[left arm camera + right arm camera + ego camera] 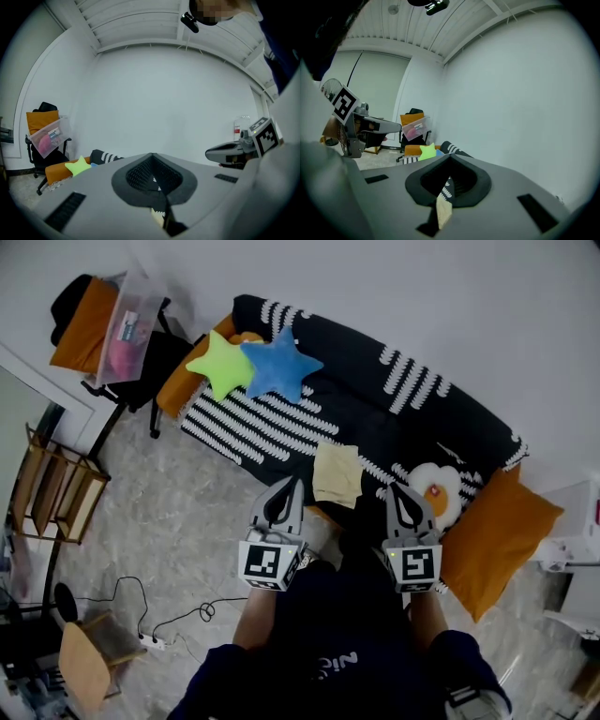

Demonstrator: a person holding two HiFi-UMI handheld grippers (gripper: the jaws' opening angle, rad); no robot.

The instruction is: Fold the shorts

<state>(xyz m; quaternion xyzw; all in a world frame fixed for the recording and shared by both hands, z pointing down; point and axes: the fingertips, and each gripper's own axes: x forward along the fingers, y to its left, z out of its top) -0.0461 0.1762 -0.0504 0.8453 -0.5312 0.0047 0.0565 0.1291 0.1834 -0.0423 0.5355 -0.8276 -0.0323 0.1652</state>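
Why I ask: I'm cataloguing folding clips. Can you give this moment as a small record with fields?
setting: sofa with black and white cover, against a white wall
garment: pale yellow shorts, lying on the sofa, held by neither gripper
left gripper: shut, empty, near the sofa's front edge
right gripper: shut, empty, beside the left one
pillows: green star, blue star, fried-egg pillow
cushion: orange cushion at the sofa's right end

White walls (422, 296), grey marbled floor (178, 521) — a black, white-striped sofa (375, 409).
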